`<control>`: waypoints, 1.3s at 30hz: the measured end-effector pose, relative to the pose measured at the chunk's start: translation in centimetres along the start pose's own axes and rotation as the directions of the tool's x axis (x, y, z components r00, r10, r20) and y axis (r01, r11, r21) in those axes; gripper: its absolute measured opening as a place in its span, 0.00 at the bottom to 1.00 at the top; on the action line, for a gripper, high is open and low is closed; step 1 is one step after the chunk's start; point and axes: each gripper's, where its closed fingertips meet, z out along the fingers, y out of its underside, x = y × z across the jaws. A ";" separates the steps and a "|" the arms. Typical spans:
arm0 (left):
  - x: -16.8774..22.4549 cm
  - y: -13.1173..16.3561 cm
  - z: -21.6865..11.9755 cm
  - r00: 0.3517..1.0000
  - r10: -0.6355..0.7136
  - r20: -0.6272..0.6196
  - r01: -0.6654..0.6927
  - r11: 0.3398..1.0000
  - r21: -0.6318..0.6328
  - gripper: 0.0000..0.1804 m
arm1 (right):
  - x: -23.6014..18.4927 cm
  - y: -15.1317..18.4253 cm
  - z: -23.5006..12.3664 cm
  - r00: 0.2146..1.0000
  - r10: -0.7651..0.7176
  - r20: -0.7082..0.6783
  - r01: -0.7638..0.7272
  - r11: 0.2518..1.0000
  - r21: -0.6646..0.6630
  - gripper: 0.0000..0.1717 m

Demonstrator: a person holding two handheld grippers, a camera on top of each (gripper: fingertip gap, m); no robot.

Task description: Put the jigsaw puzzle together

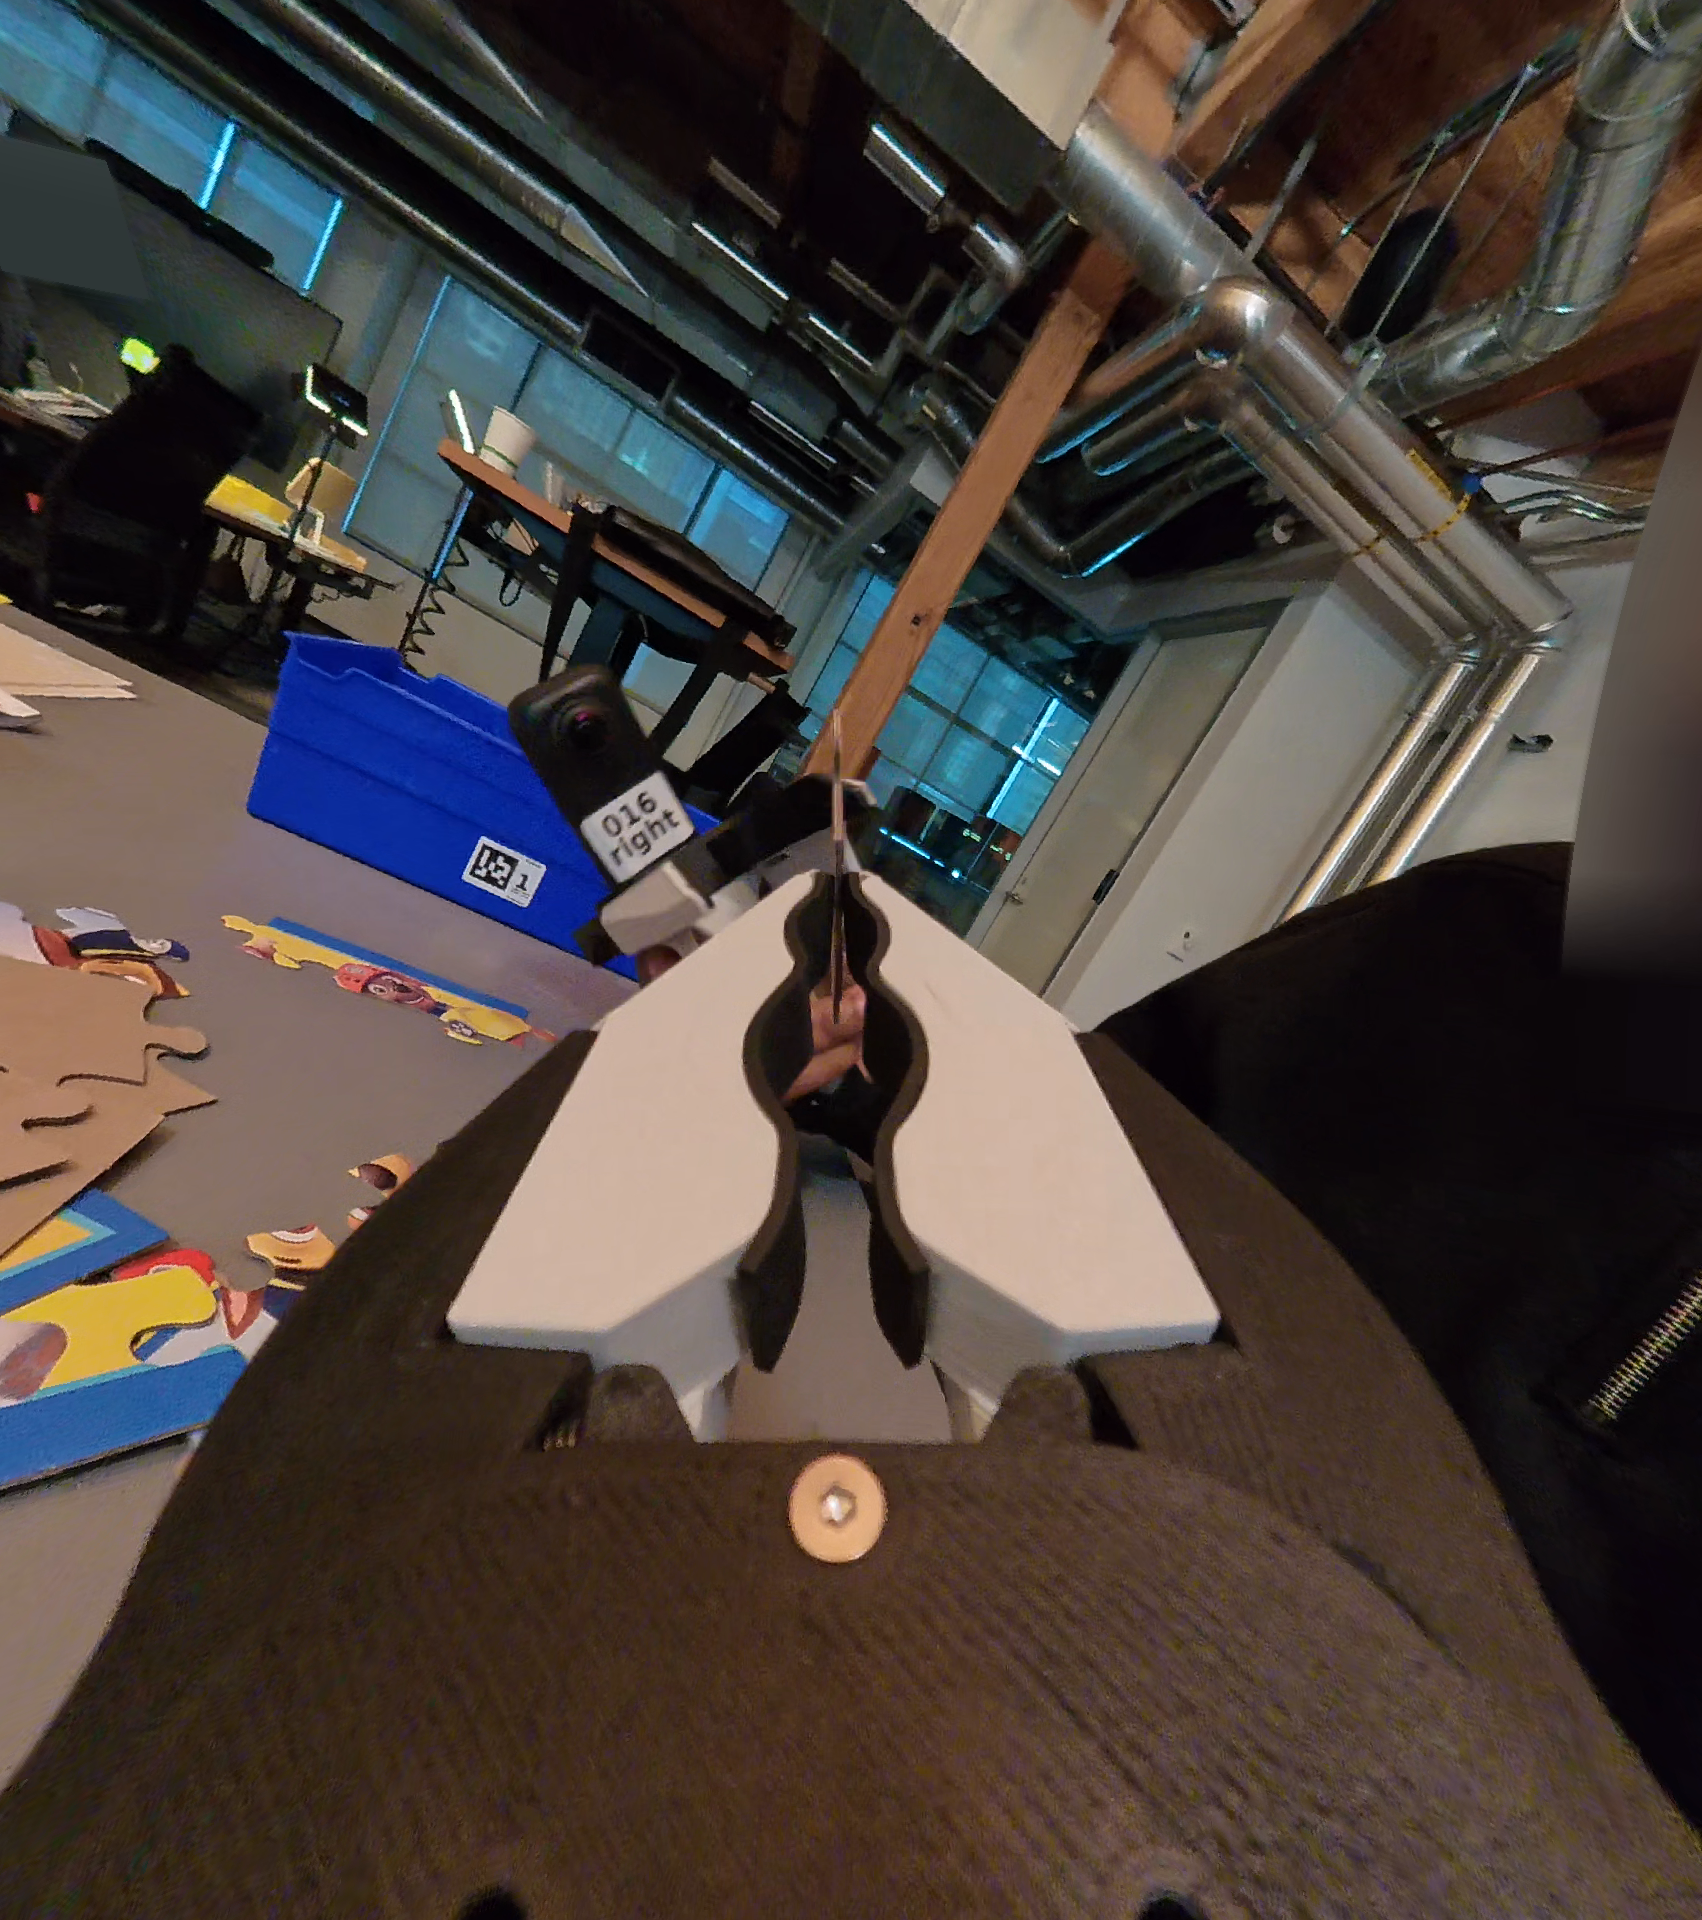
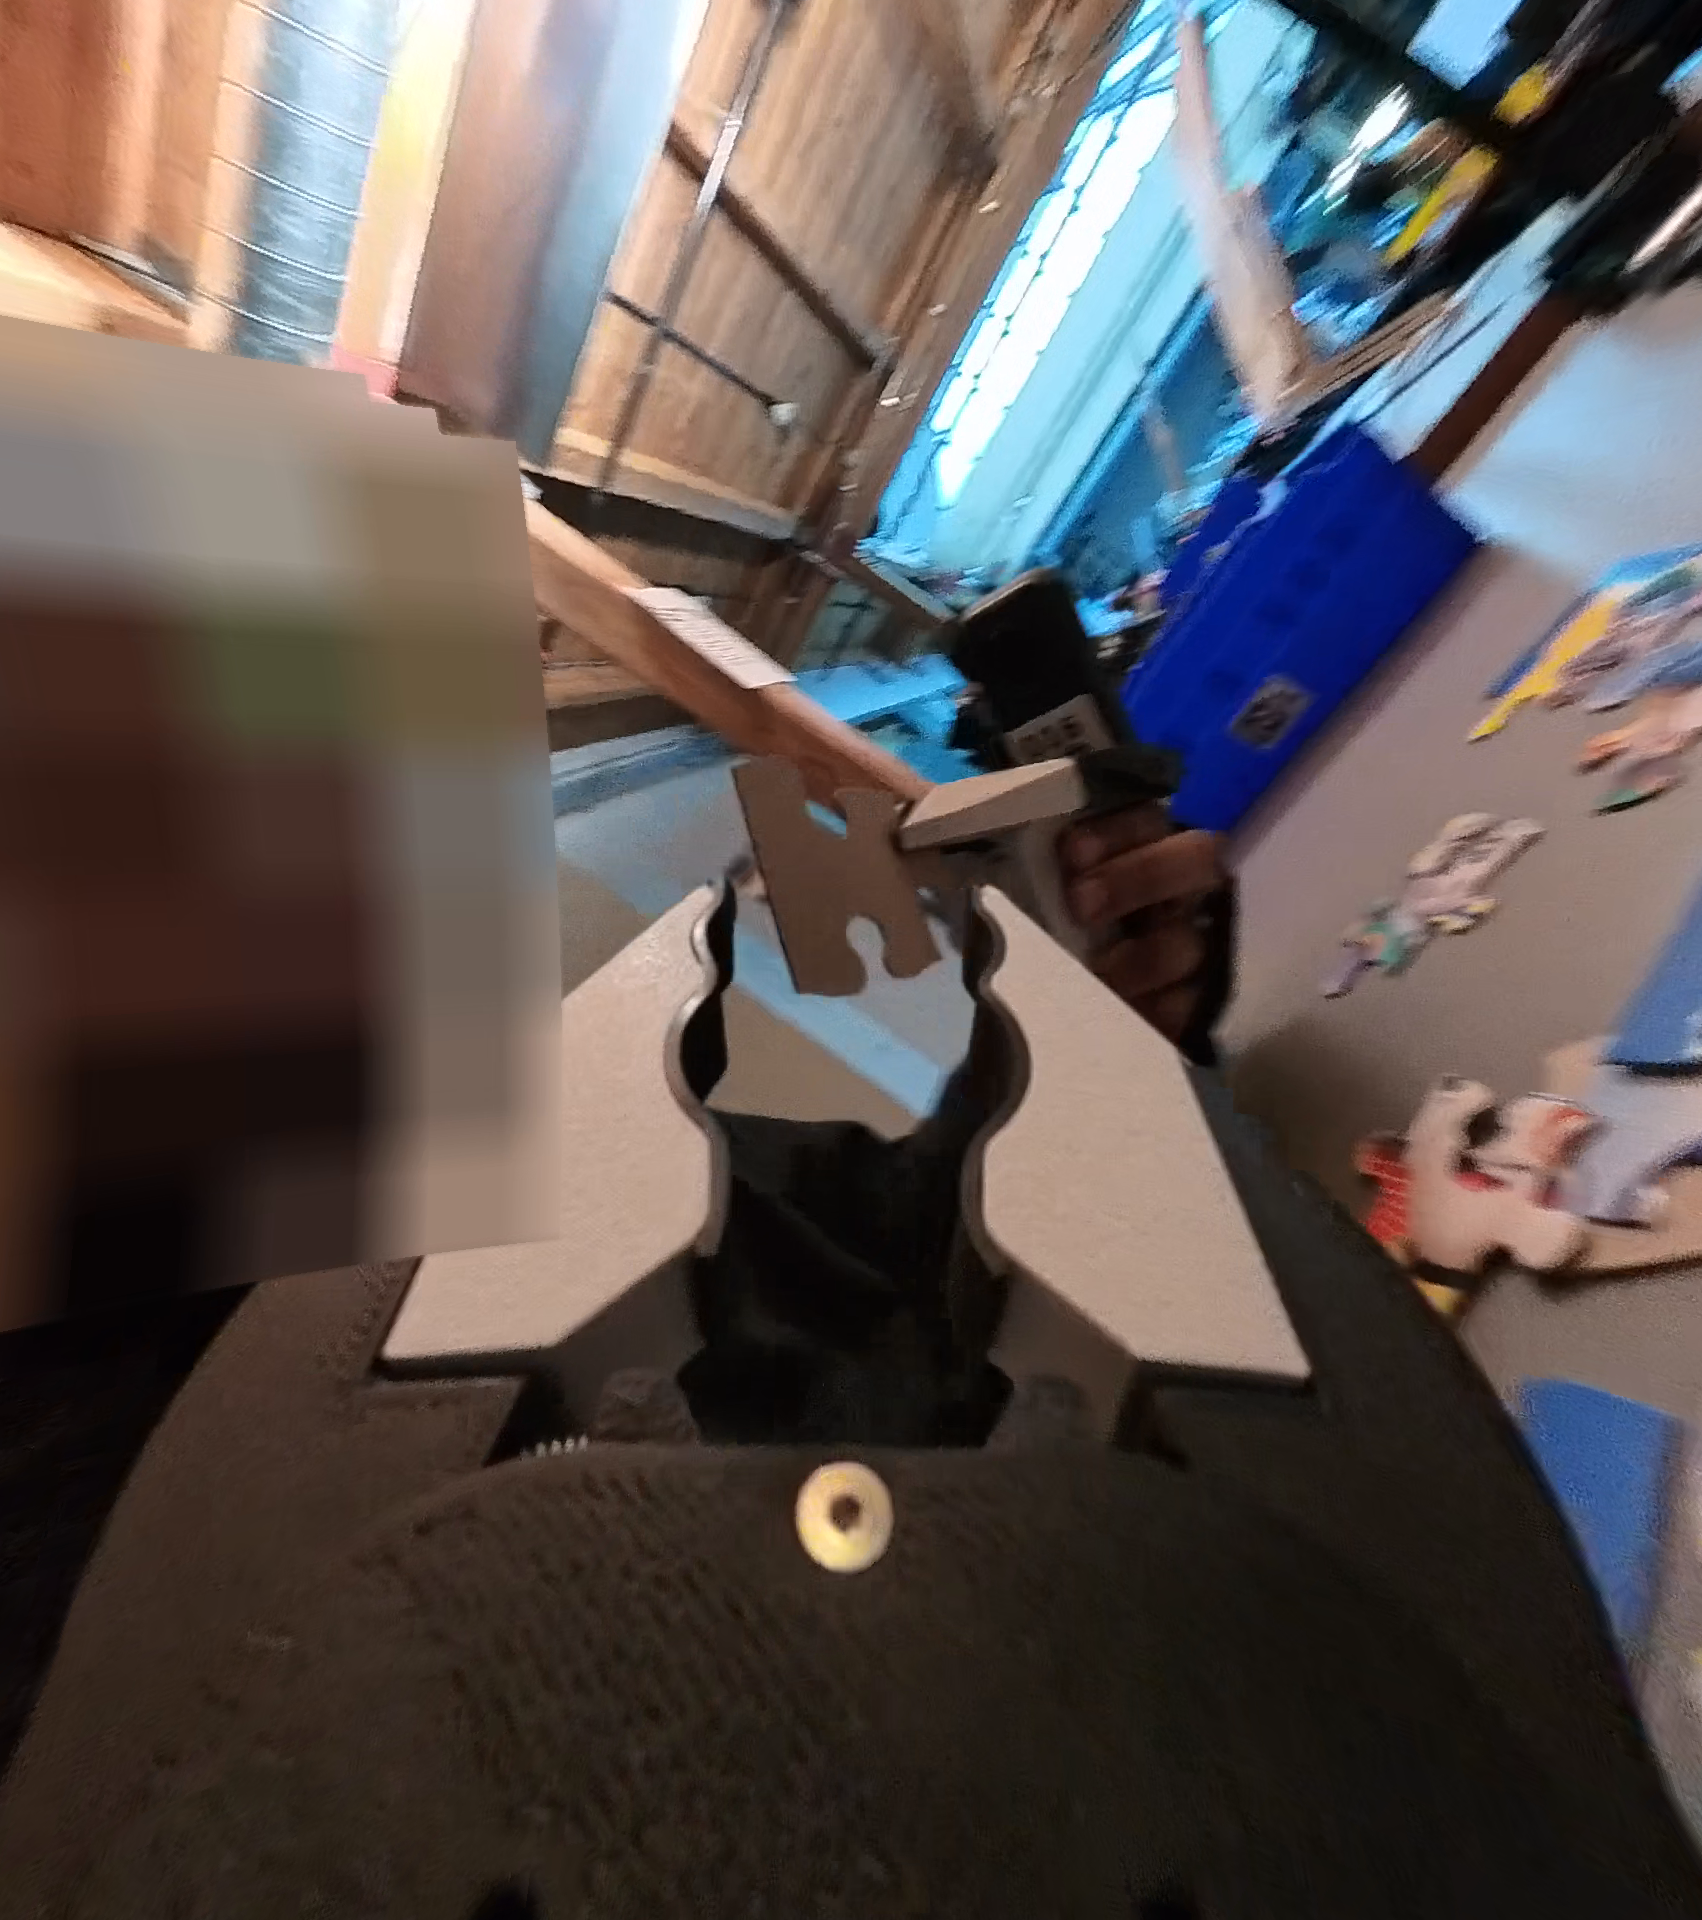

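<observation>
Brown puzzle piece (image 2: 831, 894) pinched by left hand-held gripper (image 1: 834, 883); right hand-held gripper (image 2: 847, 914) spread; blue bin (image 1: 390, 758) beyond.

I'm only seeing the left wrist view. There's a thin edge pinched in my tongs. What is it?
Observer: A puzzle piece. The right wrist view shows its plain brown back.
Operator: Have the right tongs got it too?
Observer: No. The right tongs stand open, with the piece between their tips and a gap on each side.
Operator: How much of it do I hold?
Observer: Little. The left tongs clamp one side edge and the rest sticks out free.
</observation>
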 end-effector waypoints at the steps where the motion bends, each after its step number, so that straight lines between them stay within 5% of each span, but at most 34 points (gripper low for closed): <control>1: -0.1 0.2 0.1 1.000 -0.004 0.001 0.004 1.000 -0.009 0.00 | 0.3 -0.2 -0.5 0.997 -0.062 -0.056 0.062 0.998 0.004 0.23; 7: -1.1 2.2 1.0 0.998 -0.026 0.049 0.031 0.993 -0.113 0.00 | 0.6 2.1 -1.5 0.924 -0.303 -0.233 0.259 0.944 -0.204 0.13; 10: -1.1 3.0 1.3 0.998 -0.037 0.048 0.044 0.988 -0.150 0.00 | 0.9 2.7 -2.0 0.882 -0.373 -0.287 0.304 0.917 -0.259 0.00; 16: -2.8 2.7 0.5 0.988 -0.022 0.151 0.043 0.989 -0.143 0.20 | 1.2 4.2 -5.9 0.871 -0.266 -0.414 0.164 0.950 -0.266 0.00; 23: -3.5 0.4 -1.3 0.980 -0.032 0.198 0.039 0.999 -0.034 0.18 | 4.0 11.9 -12.5 0.711 -0.185 -0.678 -0.156 0.899 -0.409 0.00; 30: -3.9 -0.9 -2.4 0.970 0.001 0.242 -0.008 1.000 0.025 0.16 | 4.8 10.5 -16.2 0.517 -0.311 -0.798 -0.148 0.886 -0.441 0.19; 34: -4.0 -1.3 -2.8 0.963 0.027 0.268 -0.038 0.999 0.038 0.15 | 2.7 9.4 -13.7 0.502 -0.473 -0.724 -0.006 0.835 -0.550 0.26; 39: -3.9 -1.6 -2.8 0.963 0.035 0.269 -0.051 0.997 0.051 0.15 | 2.8 10.5 -5.0 0.541 -0.663 -0.517 0.294 0.725 -0.623 0.22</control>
